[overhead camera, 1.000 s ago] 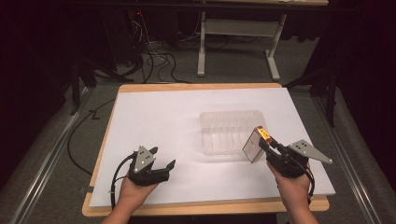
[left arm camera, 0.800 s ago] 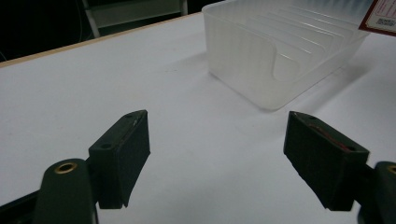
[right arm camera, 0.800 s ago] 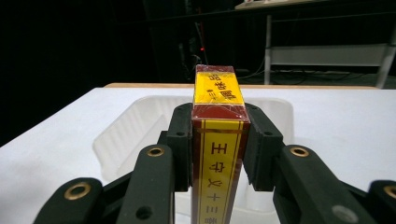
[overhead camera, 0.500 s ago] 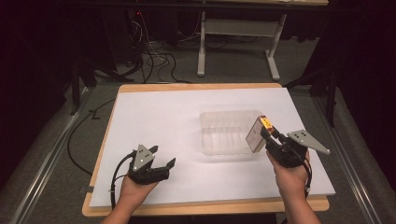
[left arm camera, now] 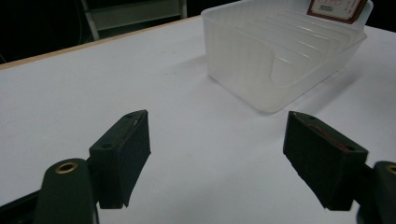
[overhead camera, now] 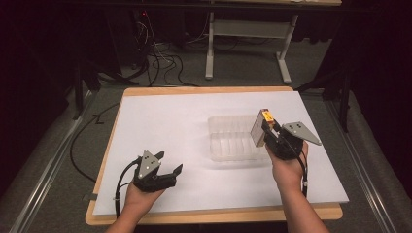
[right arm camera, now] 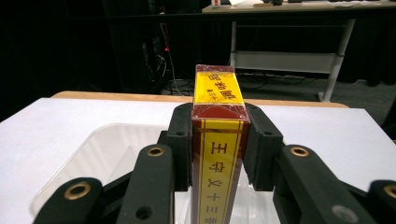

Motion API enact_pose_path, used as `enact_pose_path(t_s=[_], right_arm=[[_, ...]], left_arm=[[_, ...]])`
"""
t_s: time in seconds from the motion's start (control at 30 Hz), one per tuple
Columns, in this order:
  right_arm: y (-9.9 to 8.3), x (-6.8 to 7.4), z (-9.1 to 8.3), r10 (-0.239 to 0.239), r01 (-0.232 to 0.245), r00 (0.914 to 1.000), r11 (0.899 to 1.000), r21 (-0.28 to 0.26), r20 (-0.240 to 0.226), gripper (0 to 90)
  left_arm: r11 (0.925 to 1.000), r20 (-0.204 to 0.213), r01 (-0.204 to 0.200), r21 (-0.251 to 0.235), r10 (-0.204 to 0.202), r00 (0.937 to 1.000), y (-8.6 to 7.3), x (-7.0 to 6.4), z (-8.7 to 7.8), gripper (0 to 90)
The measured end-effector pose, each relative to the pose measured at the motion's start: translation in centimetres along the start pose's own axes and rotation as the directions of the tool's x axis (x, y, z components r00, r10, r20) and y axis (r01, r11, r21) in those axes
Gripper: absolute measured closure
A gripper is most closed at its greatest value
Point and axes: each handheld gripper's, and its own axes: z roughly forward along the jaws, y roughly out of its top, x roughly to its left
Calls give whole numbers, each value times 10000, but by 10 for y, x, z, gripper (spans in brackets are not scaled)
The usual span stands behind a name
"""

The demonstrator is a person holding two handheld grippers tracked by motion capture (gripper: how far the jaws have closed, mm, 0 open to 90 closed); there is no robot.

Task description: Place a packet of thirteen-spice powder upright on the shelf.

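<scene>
My right gripper point(overhead camera: 266, 129) is shut on a flat card box point(overhead camera: 259, 127) with yellow and dark red edges, held upright over the right end of a clear plastic slotted tray point(overhead camera: 228, 141). In the right gripper view the box point(right arm camera: 218, 140) stands clamped between the two black pads, with the tray point(right arm camera: 93, 154) below and to the left. My left gripper point(overhead camera: 170, 174) rests open near the table's front left, jaws wide apart and empty. In the left gripper view the tray point(left arm camera: 280, 56) lies ahead to the right, with the box's lower edge point(left arm camera: 336, 8) above it.
A white sheet point(overhead camera: 165, 121) covers the wooden table point(overhead camera: 204, 90). Cables point(overhead camera: 160, 63) and a desk frame point(overhead camera: 248, 43) lie on the floor beyond the far edge. A cable point(overhead camera: 85, 145) runs along the table's left side.
My right gripper has carried the box forward and a little left, from the tray's near right corner to above its right end. The left gripper has stayed put.
</scene>
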Motion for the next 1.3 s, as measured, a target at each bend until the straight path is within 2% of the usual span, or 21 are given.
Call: enact_pose_path(t_s=[0.33,0.6,0.97,1.3], right_arm=[[0,8,21,161,-165,9983,9998,75,556,683],[-2,12,30,301,-313,9942,9995,102,1033,682],[-5,16,39,393,-426,9904,9989,220,1323,682],[-14,22,48,221,-282,9875,9989,366,1563,681]], left_arm=[[10000,78,-52,42,52,10000,0,0,0,235],[10000,115,-70,27,70,9999,0,-1,-1,235],[9999,220,-95,89,93,9997,0,-2,-1,235],[9999,274,-37,111,34,9996,-1,-2,0,235]])
